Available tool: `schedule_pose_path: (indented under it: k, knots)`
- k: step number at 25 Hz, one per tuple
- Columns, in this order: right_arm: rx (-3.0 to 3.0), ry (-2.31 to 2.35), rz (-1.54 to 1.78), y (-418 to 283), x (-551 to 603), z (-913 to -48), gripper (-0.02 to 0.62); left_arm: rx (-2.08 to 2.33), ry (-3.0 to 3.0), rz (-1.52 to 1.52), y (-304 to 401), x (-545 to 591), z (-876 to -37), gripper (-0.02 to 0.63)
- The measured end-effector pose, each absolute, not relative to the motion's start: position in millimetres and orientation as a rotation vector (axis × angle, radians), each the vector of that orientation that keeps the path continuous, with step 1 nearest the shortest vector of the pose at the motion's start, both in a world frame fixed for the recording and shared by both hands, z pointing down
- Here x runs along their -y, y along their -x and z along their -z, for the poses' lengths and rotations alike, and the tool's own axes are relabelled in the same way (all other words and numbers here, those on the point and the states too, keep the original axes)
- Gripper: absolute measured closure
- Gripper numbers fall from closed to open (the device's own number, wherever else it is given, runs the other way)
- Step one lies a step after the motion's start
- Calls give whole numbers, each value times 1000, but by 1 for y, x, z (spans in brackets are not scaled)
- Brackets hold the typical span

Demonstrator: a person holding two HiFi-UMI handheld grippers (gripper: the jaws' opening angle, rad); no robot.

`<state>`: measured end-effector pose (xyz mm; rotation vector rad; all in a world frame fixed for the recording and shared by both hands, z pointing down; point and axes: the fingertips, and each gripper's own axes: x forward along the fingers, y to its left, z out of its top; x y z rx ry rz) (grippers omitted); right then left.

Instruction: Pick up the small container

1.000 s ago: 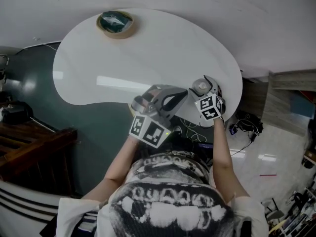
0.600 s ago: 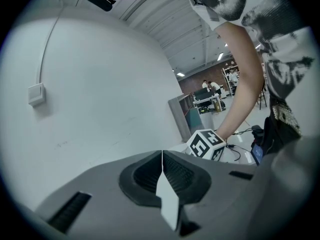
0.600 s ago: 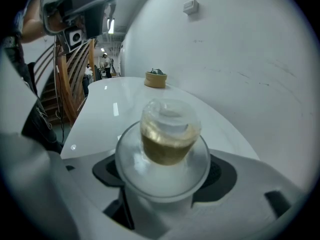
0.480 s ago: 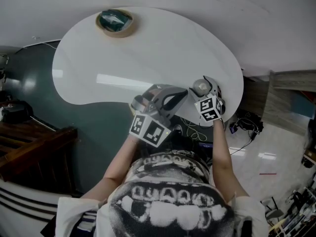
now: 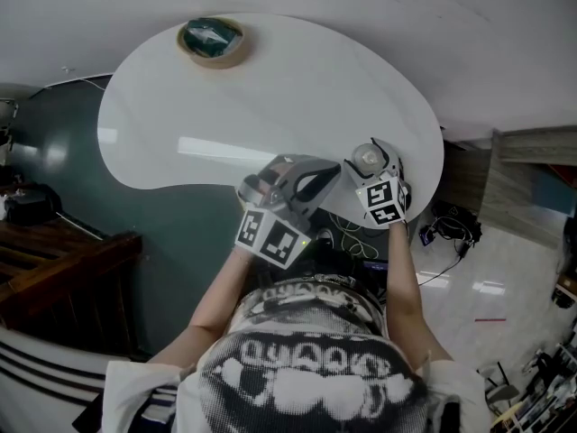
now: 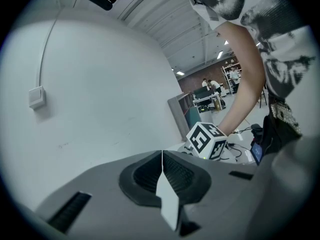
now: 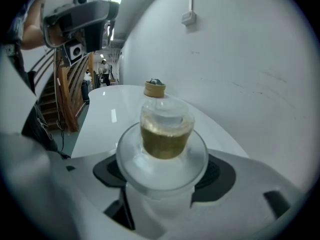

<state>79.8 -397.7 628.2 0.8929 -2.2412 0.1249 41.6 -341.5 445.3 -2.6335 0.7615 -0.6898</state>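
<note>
The small container is a clear lidded pot with brownish contents and a wide clear flange. It stands upright between the pads of my right gripper, which press on its sides. In the head view the small container sits at the right end of the white table, near the front edge, inside my right gripper. My left gripper hovers just left of it over the table's front edge, with its jaws shut and nothing between them. The left gripper view shows the closed left gripper pointing toward the right gripper's marker cube.
A round tan bowl with something dark green in it stands at the table's far left; the bowl also shows beyond the container. A white wall runs behind the table. Dark floor, wooden stairs and cables lie around it.
</note>
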Motion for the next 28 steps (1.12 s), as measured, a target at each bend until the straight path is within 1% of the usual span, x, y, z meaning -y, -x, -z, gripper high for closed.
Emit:
schedule_pose_path:
  k: [13, 28]
  knots:
    - [2307, -910, -13, -86, 378, -565, 249, -776, 2611, 678, -55, 313, -436, 601]
    - [2373, -900, 73, -96, 293, -522, 249, -854, 2570, 685, -59, 242, -427, 601]
